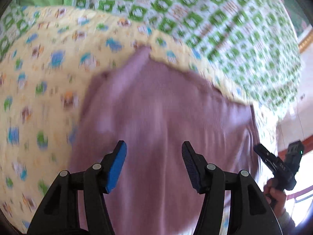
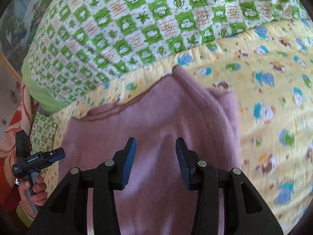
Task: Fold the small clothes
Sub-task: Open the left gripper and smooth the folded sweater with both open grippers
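Left gripper and right gripper: jaws apart, empty, above the pink garment; garment lies on the yellow animal-print sheet; right view alone sharply shows the green checked quilt; left view is blurred.

The small garment lies on the animal sheet. The checked blanket lies behind it. Both claws hang above the garment, side by side.
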